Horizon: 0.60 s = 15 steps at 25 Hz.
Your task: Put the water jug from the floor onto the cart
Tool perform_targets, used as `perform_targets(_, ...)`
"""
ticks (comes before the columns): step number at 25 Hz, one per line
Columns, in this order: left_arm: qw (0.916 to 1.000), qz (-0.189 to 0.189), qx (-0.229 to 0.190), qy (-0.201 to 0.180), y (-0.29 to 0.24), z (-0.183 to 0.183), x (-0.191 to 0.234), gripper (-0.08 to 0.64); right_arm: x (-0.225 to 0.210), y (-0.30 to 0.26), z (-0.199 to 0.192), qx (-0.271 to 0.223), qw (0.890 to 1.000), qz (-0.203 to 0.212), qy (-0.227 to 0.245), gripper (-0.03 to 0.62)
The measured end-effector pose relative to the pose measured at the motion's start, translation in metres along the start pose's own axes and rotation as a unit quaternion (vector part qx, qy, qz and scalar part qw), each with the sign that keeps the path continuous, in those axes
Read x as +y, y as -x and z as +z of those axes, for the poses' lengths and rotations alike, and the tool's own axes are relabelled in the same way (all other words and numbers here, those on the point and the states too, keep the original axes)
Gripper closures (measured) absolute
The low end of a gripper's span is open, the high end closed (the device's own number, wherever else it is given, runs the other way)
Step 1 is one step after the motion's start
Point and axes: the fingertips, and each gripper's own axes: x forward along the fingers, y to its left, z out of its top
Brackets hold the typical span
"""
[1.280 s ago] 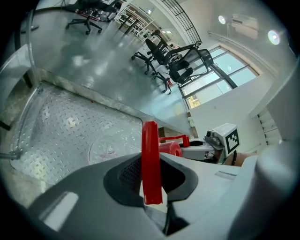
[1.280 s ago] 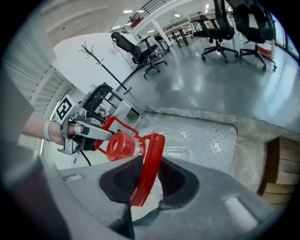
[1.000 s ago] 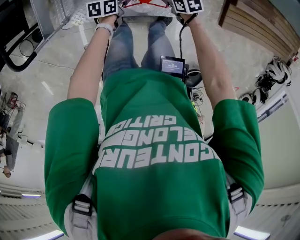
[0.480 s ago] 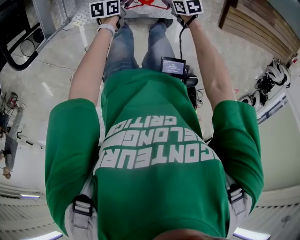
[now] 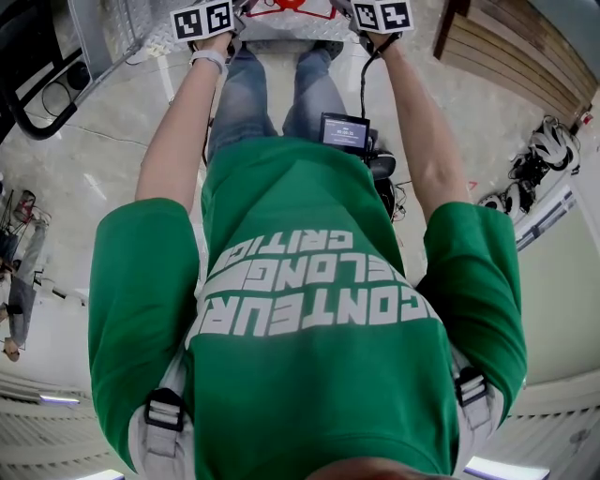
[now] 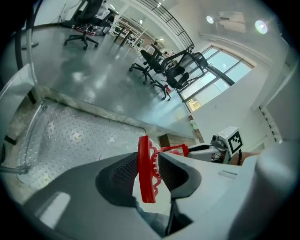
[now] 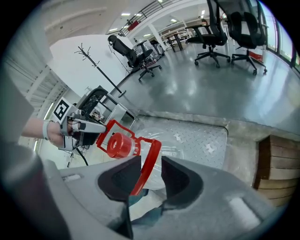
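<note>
The clear water jug [image 7: 161, 143] with a red cap [image 7: 119, 145] lies on the cart's diamond-plate deck [image 7: 201, 138]. Its red handle frame [image 6: 146, 171] runs between the pads of my left gripper [image 6: 149, 164], whose jaws have just been opening and stand apart from it. My right gripper [image 7: 151, 165] straddles the other red handle loop [image 7: 147, 164]; its jaws have also been opening and no longer press on it. In the head view only both marker cubes [image 5: 202, 19] and a bit of red handle [image 5: 291, 6] show at the top edge.
The cart's rail [image 6: 29, 117] rises at the deck's left end. A wooden crate [image 7: 276, 168] stands beside the cart. Office chairs [image 7: 220, 28] and a coat stand [image 7: 96, 65] are farther off. Gear lies on the floor [image 5: 548, 155] at my right.
The left marker cube has tilted slightly and the right one has edged right. Arms and the red handle stay where they were.
</note>
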Motion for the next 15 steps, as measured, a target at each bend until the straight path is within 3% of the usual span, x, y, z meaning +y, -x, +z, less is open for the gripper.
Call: perform_targets(15,0.9955,-0.013,-0.075,-0.056,0.04,0.037,-0.041,0.477,0.011,0.049,0.016,-0.063,0.998,-0.023,0.016,0.474)
